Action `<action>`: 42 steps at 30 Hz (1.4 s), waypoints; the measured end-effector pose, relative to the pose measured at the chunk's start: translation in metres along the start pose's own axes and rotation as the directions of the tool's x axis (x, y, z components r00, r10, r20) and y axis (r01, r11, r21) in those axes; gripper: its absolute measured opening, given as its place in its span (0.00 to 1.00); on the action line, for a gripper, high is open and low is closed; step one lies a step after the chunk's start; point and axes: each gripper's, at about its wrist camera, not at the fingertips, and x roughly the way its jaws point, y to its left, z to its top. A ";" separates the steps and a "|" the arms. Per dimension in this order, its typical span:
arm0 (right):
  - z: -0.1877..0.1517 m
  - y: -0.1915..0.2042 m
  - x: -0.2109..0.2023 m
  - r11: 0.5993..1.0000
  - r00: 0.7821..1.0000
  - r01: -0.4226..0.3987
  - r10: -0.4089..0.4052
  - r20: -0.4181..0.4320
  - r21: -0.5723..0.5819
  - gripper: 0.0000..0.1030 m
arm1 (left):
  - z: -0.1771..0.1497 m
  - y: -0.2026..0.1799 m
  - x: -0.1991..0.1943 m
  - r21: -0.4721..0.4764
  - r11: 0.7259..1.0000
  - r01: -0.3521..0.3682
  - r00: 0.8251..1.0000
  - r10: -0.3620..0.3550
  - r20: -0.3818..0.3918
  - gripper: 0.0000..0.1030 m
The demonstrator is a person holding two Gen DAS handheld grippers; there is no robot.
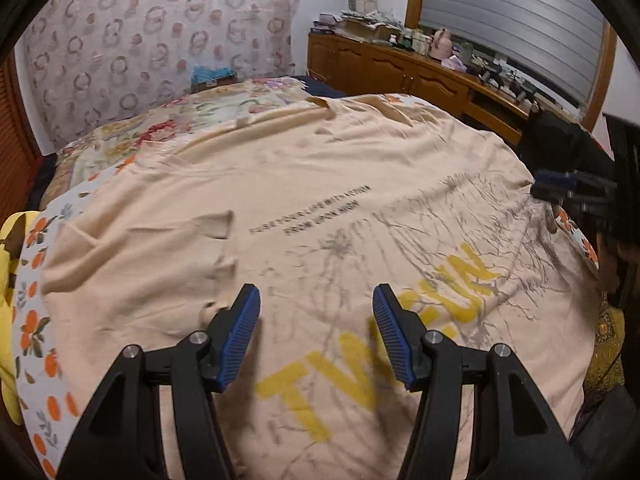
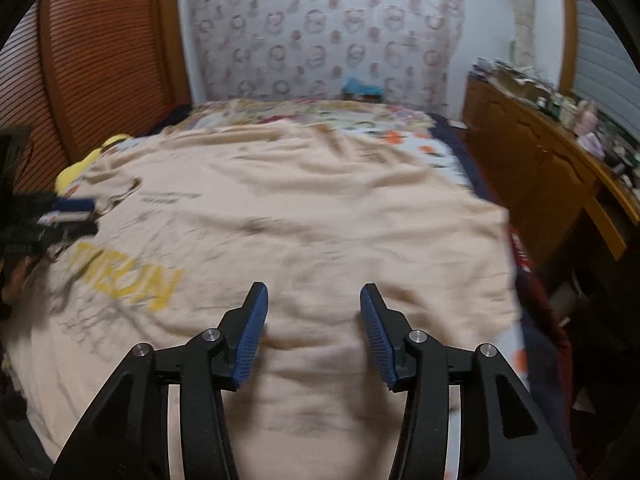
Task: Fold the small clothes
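Note:
A peach T-shirt [image 1: 304, 184] with yellow letters and grey branch print lies spread flat on the bed; it also shows in the right wrist view [image 2: 320, 208]. My left gripper [image 1: 316, 300] is open and empty, hovering just above the shirt's printed lower part. My right gripper [image 2: 314, 300] is open and empty above the shirt's plain side. The right gripper shows at the shirt's right edge in the left wrist view [image 1: 560, 188]. The left gripper shows at the shirt's left edge in the right wrist view [image 2: 68, 212].
The bed has a floral and orange-print sheet [image 1: 40, 320]. A yellow cloth [image 1: 10, 264] lies at its left edge. A wooden cabinet [image 1: 400, 68] with clutter stands to the right under a shuttered window. A patterned fabric covers the far wall [image 2: 328, 32].

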 end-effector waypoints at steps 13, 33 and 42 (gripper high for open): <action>-0.002 -0.099 -0.002 0.989 0.994 0.104 -0.100 -0.045 0.107 0.48 | -0.002 -0.018 0.017 0.046 0.998 -0.048 0.999 0.049 -0.014 0.56; 0.002 -0.095 0.026 0.995 0.989 0.089 -0.082 -0.120 0.055 0.36 | -0.001 -0.030 0.025 0.069 0.997 -0.040 0.998 0.043 -0.052 0.93; 0.004 -0.074 0.026 0.990 0.982 0.127 -0.135 -0.132 -0.066 0.08 | 0.000 -0.024 0.027 0.047 0.997 -0.053 0.997 0.056 -0.059 0.97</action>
